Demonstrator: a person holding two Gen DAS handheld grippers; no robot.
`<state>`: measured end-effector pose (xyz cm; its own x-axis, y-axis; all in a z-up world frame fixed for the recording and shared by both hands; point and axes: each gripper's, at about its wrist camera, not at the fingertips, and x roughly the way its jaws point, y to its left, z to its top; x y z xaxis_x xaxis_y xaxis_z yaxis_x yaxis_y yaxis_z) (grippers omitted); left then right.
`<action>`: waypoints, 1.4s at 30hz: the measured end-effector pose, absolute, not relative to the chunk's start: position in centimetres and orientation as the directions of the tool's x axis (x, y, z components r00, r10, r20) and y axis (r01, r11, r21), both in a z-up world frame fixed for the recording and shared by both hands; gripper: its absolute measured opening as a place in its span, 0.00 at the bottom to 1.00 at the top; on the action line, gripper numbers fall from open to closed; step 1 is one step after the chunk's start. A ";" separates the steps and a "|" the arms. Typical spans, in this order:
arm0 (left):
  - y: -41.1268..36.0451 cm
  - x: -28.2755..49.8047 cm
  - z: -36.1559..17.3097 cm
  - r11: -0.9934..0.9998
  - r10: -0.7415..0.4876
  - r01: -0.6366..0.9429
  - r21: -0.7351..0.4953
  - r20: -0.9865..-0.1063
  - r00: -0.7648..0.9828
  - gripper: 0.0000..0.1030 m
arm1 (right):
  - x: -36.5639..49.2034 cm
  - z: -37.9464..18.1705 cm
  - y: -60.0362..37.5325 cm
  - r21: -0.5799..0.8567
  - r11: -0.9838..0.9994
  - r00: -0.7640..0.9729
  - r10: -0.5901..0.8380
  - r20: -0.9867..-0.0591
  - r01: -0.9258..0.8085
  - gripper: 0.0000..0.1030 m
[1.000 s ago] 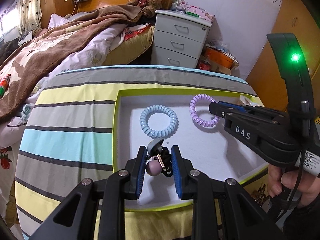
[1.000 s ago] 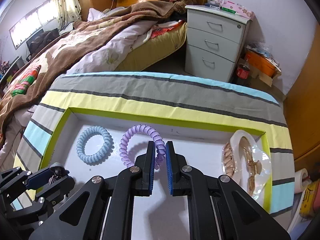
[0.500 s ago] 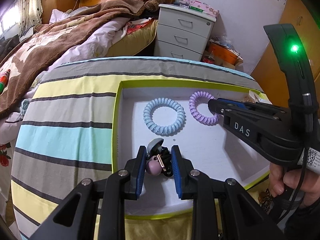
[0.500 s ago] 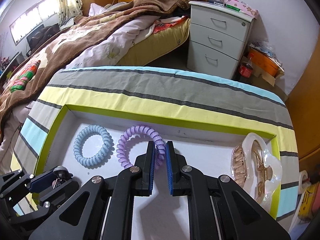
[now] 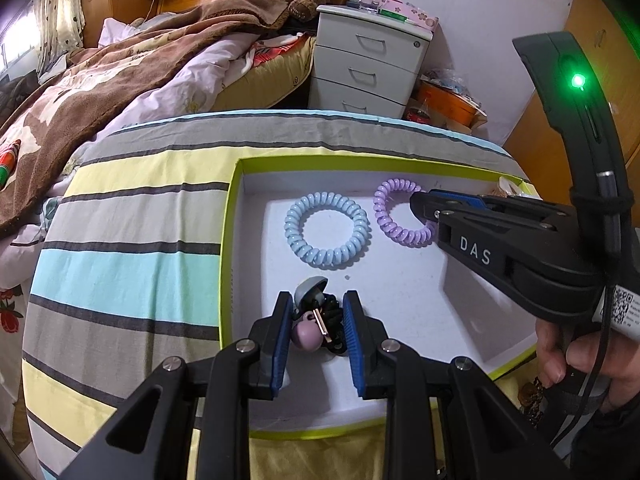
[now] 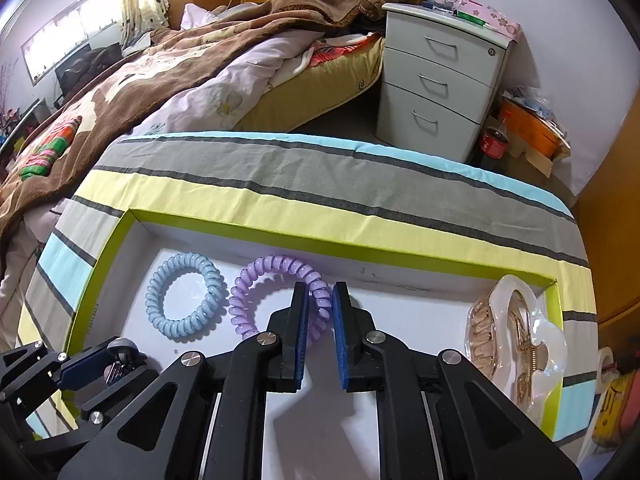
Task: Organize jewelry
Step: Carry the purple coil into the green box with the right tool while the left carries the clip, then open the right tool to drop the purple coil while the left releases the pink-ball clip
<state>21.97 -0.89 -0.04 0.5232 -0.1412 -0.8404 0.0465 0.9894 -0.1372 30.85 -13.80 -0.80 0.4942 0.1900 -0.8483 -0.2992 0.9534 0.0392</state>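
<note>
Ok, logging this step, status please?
Left gripper shut on hair tie. Right gripper open around purple coil tie. Blue coil tie in tray. Nothing blocking.

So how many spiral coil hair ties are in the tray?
2. The blue hair tie lies free on the tray floor; the purple hair tie lies right of it, its rim between the right gripper fingers.

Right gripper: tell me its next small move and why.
Probably open a little wider and back off. The right gripper has parted around the purple coil hair tie, which seems to lie on the floor of the white tray beside the blue coil hair tie, so it looks placed. The left gripper is holding a beaded hair tie.
</note>
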 end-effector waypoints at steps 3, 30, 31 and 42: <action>-0.8 22.0 -0.1 0.990 -0.139 0.046 -0.136 -0.842 0.521 0.27 | 30.8 -0.8 -13.8 0.036 0.953 0.495 0.188 -0.848 -0.300 0.12; -1.2 21.7 0.7 0.988 -0.150 0.045 -0.150 -0.832 0.535 0.49 | 30.2 0.5 -14.9 0.061 0.958 0.526 0.206 -0.825 -0.279 0.31; -1.2 21.6 0.8 0.987 -0.151 0.042 -0.153 -0.829 0.539 0.49 | 29.9 0.8 -15.0 0.065 0.958 0.532 0.209 -0.821 -0.278 0.39; -0.6 18.7 3.7 0.981 -0.188 0.069 -0.184 -0.780 0.597 0.57 | 26.2 3.9 -16.8 0.084 0.962 0.598 0.229 -0.768 -0.261 0.39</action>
